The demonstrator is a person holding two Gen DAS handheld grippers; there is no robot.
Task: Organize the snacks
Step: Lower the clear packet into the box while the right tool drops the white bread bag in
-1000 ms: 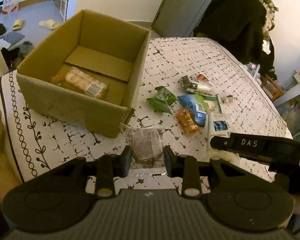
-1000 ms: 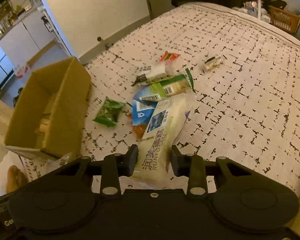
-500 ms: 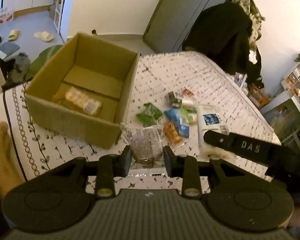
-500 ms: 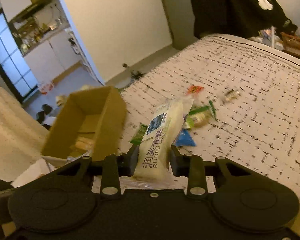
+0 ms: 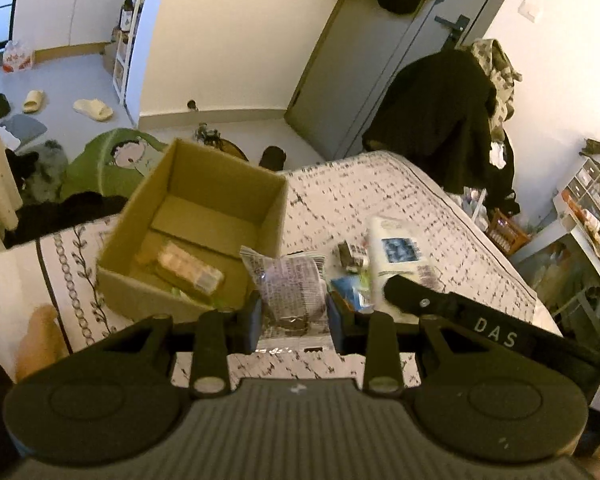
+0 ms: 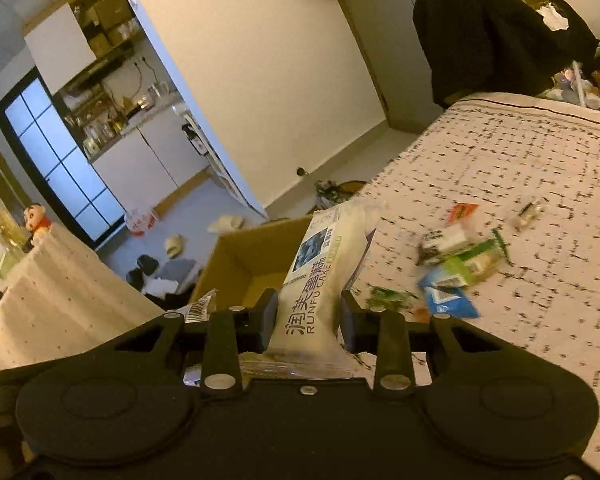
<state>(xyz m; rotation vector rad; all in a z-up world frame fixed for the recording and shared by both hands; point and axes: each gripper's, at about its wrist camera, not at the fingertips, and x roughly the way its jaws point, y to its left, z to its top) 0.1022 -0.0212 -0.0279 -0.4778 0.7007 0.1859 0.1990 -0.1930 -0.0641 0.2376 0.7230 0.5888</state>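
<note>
We see cream walls [image 5: 228, 40] and a grey door [image 5: 364, 80] at twelve o'clock. Slippers [image 5: 94, 109] lie on the grey floor [image 5: 60, 80] at ten; a window [image 6: 56, 168] glows at nine.

Left gripper [image 5: 292, 322] and right gripper [image 6: 308, 322] angle downward, jaws clamped on packets.

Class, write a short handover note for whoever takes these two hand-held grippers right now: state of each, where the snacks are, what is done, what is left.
Left hand-held gripper: shut on a clear-wrapped dark snack, held off the bed near the cardboard box.
Right hand-held gripper: shut on the white Runfu cake packet, held above the bed by the box.
Done: one pale packaged snack already lies in the box.
Left: drop both held packets in, then collect the loose snacks on the bedspread.
</note>
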